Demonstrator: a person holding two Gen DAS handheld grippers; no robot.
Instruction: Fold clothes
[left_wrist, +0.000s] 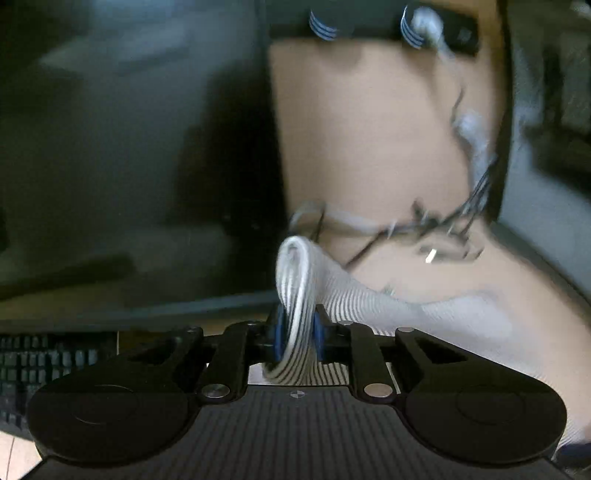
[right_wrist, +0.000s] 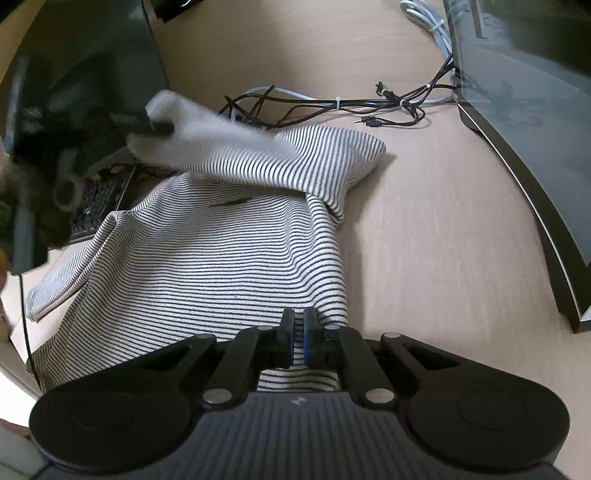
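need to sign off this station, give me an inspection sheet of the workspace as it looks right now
surface: light wood-look desk, bare to the right of the garment.
job's things: striped shirt spread on the desk, one corner lifted and folded back.
clutter: keyboard partly under the shirt's left edge.
grippers: left gripper shut on a bunched fold of the shirt, raised off the desk; right gripper shut at the shirt's near edge, whether cloth is pinched cannot be told.
cables: black and white cables loose behind the shirt.
surroundings: dark monitor at right, another dark screen at left.
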